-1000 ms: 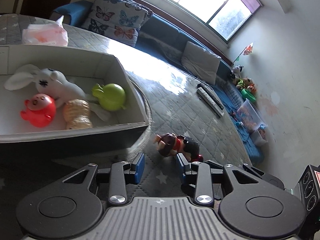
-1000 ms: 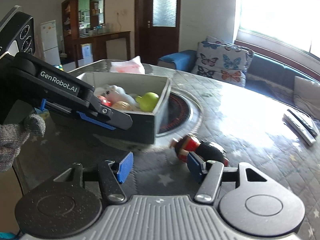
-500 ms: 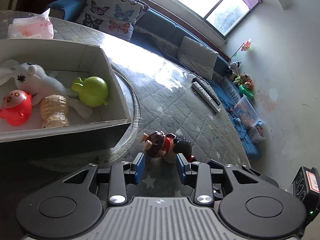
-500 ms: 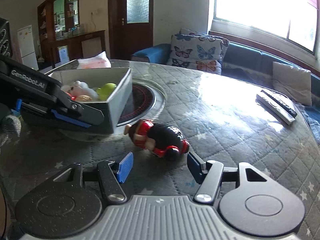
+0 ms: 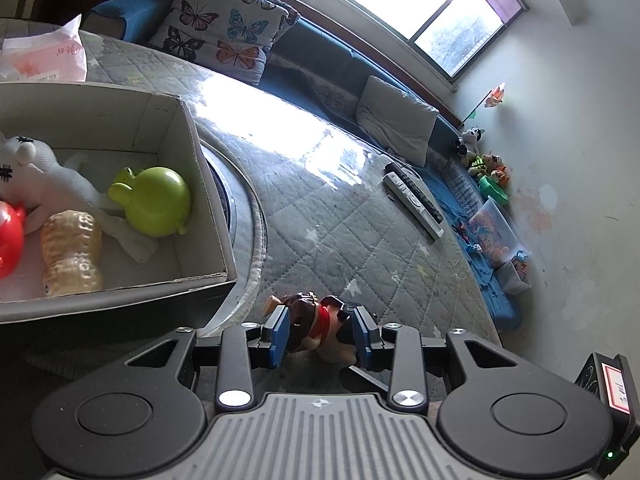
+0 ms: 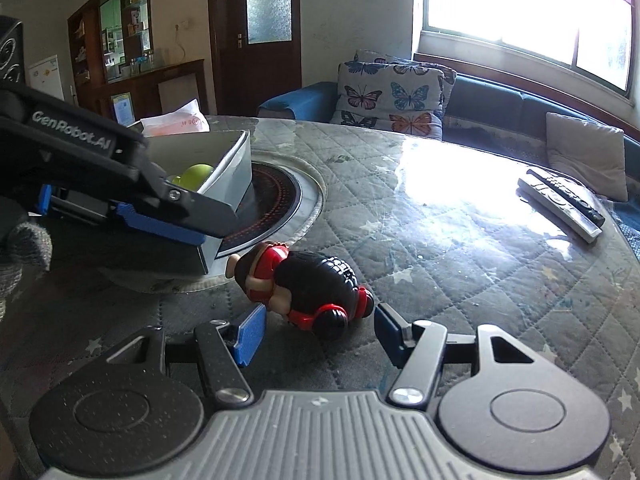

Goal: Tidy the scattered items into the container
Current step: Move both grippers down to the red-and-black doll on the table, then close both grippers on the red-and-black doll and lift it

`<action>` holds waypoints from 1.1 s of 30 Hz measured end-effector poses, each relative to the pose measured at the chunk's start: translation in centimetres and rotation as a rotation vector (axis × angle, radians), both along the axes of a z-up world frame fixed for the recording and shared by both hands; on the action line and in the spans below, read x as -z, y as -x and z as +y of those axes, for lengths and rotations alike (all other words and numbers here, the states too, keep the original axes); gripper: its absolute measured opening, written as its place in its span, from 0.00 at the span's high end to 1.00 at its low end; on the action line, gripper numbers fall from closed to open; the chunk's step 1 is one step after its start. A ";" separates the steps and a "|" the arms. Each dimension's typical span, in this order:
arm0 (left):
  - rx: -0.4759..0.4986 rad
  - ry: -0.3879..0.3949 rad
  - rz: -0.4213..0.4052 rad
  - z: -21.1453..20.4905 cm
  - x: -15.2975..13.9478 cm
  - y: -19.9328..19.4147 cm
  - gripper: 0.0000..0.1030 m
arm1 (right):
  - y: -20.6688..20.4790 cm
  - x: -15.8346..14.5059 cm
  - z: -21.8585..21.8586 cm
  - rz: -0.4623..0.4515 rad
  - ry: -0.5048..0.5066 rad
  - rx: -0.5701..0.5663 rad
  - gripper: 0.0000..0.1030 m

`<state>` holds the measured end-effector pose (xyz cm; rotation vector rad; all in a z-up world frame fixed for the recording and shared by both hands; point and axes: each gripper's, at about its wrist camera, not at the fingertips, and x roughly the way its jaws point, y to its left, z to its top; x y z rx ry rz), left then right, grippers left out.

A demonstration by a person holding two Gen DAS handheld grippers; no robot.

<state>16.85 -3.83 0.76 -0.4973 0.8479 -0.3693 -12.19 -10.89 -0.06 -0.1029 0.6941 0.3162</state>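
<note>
A red and black toy figure [image 6: 304,284] lies on its side on the quilted table, just right of the grey box [image 5: 200,184]. In the left wrist view the figure [image 5: 316,324] sits between the blue pads of my left gripper [image 5: 320,330], which is open around it with small gaps. My left gripper also shows from the side in the right wrist view [image 6: 160,220], above and left of the figure. My right gripper [image 6: 316,334] is open and empty, just in front of the figure. The box holds a green toy [image 5: 156,200], a white rabbit [image 5: 36,176], a peanut-shaped toy [image 5: 72,252] and a red toy [image 5: 8,240].
Two remote controls [image 6: 564,204] lie at the table's far right. A pink tissue pack [image 5: 44,60] lies behind the box. A round cooktop ring [image 6: 276,200] is set in the table under the box corner. A sofa with cushions runs behind the table.
My left gripper has moved forward so the figure now lies between its pads. My right gripper has come closer to the figure from the front.
</note>
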 end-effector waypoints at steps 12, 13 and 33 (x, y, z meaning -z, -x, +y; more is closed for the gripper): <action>0.000 0.002 0.026 -0.4 0.9 -1.3 0.64 | -1.0 0.6 0.4 0.019 -0.015 -0.008 0.41; 0.000 0.001 0.028 -0.4 1.0 -1.4 0.64 | -1.1 0.7 0.5 0.021 -0.016 -0.010 0.41; 0.004 -0.016 0.081 -1.1 3.0 -2.7 0.63 | -2.4 1.6 0.5 0.050 -0.022 -0.016 0.46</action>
